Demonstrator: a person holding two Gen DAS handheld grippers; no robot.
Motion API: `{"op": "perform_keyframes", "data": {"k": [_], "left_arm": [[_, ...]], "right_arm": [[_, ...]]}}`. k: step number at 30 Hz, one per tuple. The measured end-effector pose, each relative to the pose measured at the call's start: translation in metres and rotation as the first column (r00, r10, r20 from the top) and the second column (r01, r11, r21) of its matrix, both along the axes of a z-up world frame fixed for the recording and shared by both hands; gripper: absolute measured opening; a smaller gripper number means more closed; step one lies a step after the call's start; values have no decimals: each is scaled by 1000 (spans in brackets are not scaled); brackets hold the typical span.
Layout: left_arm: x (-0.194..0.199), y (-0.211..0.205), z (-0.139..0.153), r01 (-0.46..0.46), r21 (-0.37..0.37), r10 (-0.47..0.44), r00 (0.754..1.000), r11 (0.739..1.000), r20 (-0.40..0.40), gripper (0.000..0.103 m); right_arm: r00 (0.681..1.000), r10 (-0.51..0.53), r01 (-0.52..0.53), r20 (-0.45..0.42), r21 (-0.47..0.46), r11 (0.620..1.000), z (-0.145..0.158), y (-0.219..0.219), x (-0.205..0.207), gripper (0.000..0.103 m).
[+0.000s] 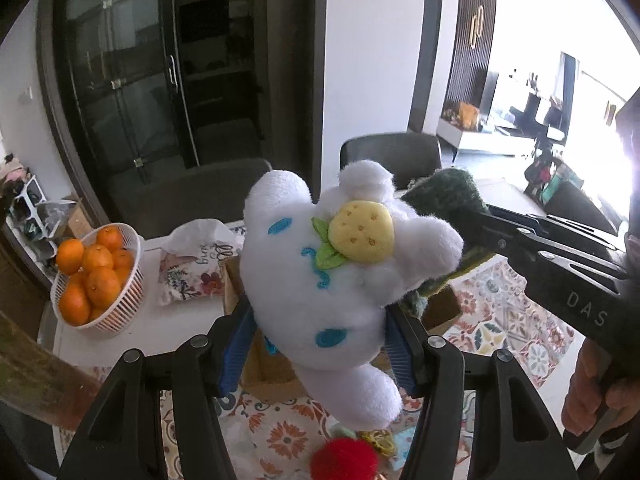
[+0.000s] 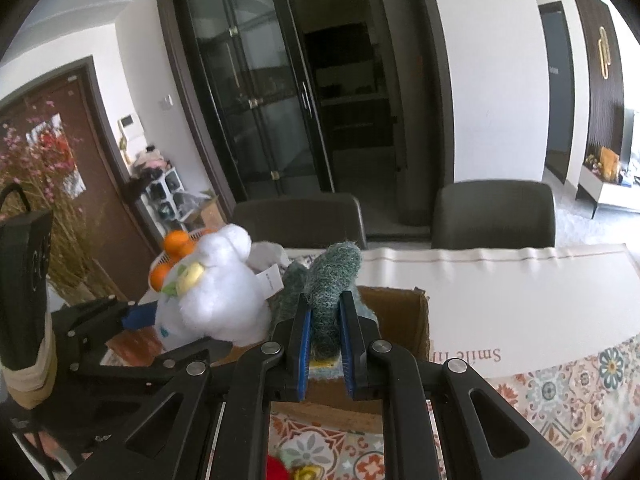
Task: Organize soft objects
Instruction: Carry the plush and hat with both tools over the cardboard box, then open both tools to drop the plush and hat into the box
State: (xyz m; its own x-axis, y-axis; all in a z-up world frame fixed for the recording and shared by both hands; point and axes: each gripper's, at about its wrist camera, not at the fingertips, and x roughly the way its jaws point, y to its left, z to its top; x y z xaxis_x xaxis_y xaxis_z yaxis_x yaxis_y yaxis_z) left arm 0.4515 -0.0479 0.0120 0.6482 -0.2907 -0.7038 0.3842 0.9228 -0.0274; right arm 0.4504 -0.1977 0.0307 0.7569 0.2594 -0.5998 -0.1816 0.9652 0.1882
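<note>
My left gripper (image 1: 320, 328) is shut on a white plush toy (image 1: 332, 272) with a yellow strawberry and blue stitching, held up above the table; it also shows in the right wrist view (image 2: 216, 300). My right gripper (image 2: 324, 320) is shut on a dark green knitted soft toy (image 2: 332, 280), which also shows in the left wrist view (image 1: 444, 196), just right of the plush. Both toys hang over an open cardboard box (image 2: 404, 320). A red fuzzy ball (image 1: 344, 460) lies on the patterned cloth below.
A white basket of oranges (image 1: 96, 276) and a floral tissue pack (image 1: 192, 268) stand at the table's left. A patterned tablecloth (image 2: 568, 392) covers the near side. Two dark chairs (image 2: 492, 216) stand behind the table. Dried flowers (image 2: 36, 184) are at far left.
</note>
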Motion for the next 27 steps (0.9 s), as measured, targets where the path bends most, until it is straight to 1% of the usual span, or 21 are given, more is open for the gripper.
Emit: {"op": "perform_keyframes", "data": {"k": [6, 13, 17, 20, 22, 24, 26, 27], "left_arm": [[32, -6, -25, 20, 38, -18, 999, 999, -47, 59], [66, -14, -59, 19, 65, -11, 992, 998, -124, 59], [80, -21, -80, 18, 72, -4, 982, 997, -186, 59], [88, -25, -96, 21, 87, -1, 973, 996, -231, 60], [93, -27, -107, 26, 94, 0, 964, 995, -266, 61], [97, -28, -115, 34, 111, -1, 958, 993, -288, 65], [100, -32, -124, 34, 157, 15, 954, 987, -300, 70], [101, -32, -128, 31, 178, 25, 952, 984, -304, 71]], "right_arm": [[997, 6, -6, -82, -3, 1000, -28, -3, 29, 14], [980, 8, -7, -197, 5, 1000, -64, -8, 60, 14], [968, 9, -9, -251, 3, 1000, -82, -10, 72, 14], [959, 11, -16, -283, -16, 1000, -95, -9, 79, 14], [952, 8, -19, -305, -31, 999, -102, -7, 83, 15], [947, 8, -21, -320, -36, 999, -108, -7, 86, 16], [942, -3, -14, -336, -51, 999, -111, -6, 90, 19], [941, -6, -14, -340, -58, 998, -113, -6, 91, 23]]}}
